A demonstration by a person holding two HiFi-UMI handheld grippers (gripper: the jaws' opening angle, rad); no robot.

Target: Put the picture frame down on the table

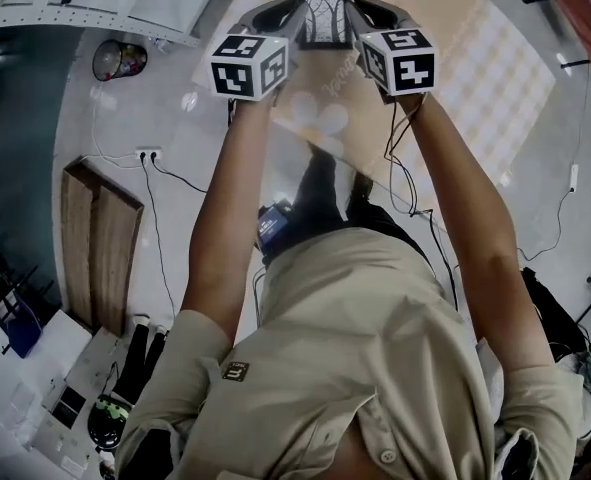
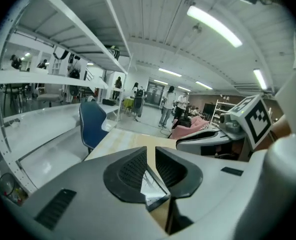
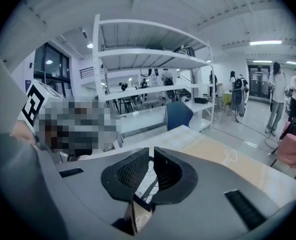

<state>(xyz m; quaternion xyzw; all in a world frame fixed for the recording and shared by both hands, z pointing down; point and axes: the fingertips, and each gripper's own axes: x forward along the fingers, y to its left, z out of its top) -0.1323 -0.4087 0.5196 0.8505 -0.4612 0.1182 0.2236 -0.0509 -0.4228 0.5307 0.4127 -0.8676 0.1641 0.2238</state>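
Observation:
The picture frame point(image 1: 325, 18), black-edged with a bare-tree picture, is held upright above the light wooden table point(image 1: 475, 58) at the top middle of the head view. My left gripper point(image 1: 291, 18) is shut on its left edge and my right gripper point(image 1: 363, 16) on its right edge. In the left gripper view a corner of the frame point(image 2: 155, 188) sits pinched between the dark ribbed pads point(image 2: 132, 171). The right gripper view shows the frame's glass and edge point(image 3: 145, 186) held between that gripper's pads point(image 3: 170, 171). Each gripper appears in the other's view, at the side.
A blue chair point(image 2: 92, 121) stands at the table's far end, beside white shelving point(image 3: 137, 59). Several people stand in the hall behind, near a pink sofa point(image 2: 188, 129). Under the glass-like table edge lie a power strip with cables point(image 1: 148, 154) and a wooden board point(image 1: 95, 238).

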